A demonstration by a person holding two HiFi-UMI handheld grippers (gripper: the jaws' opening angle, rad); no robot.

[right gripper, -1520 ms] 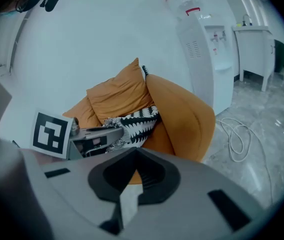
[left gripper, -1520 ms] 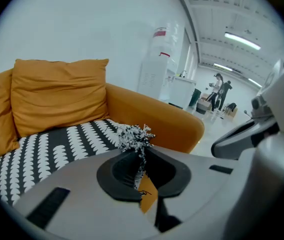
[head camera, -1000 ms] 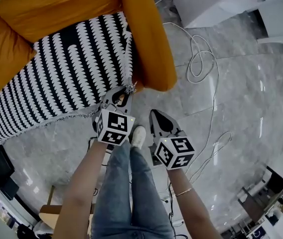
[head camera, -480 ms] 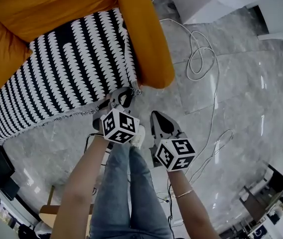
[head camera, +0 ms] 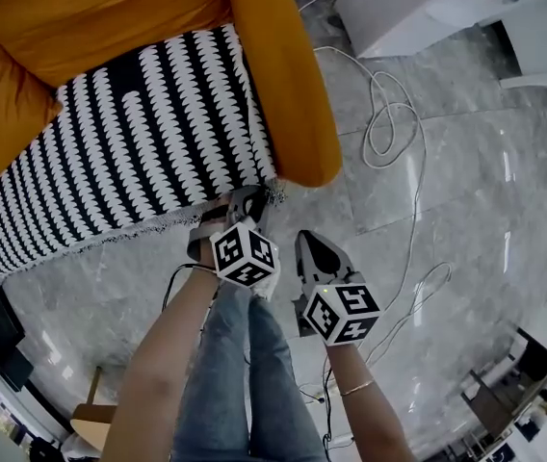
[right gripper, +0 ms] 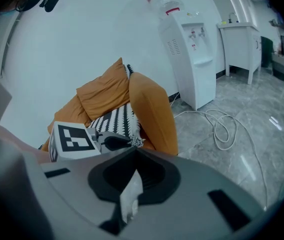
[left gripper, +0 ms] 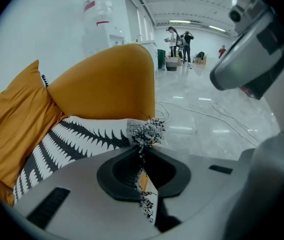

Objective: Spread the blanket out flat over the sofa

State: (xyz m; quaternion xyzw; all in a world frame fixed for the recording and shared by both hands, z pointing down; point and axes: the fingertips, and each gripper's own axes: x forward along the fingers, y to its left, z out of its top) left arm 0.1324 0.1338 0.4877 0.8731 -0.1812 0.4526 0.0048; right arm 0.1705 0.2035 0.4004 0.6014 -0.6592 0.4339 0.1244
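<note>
A black-and-white patterned blanket (head camera: 129, 152) lies over the seat of the orange sofa (head camera: 288, 85), with its fringed front edge hanging over the seat front. My left gripper (head camera: 257, 198) is shut on the blanket's fringed corner (left gripper: 149, 129) beside the sofa's armrest (left gripper: 107, 89); the cloth edge runs down between its jaws (left gripper: 144, 151). My right gripper (head camera: 310, 245) hovers over the floor just right of the left one, shut and holding nothing. From the right gripper view (right gripper: 134, 156), the left gripper (right gripper: 124, 142) shows pinching the corner beside the blanket (right gripper: 114, 118).
An orange cushion (left gripper: 12, 124) leans at the sofa's back. A white cable (head camera: 389, 114) loops across the grey marble floor right of the armrest. A water dispenser (right gripper: 187, 54) and a white cabinet (head camera: 418, 3) stand beyond. The person's jeans leg (head camera: 245, 373) is below the grippers.
My left gripper has moved down and toward the person with the blanket corner in it, and its marker cube has rolled. The right gripper has shifted slightly the same way.
</note>
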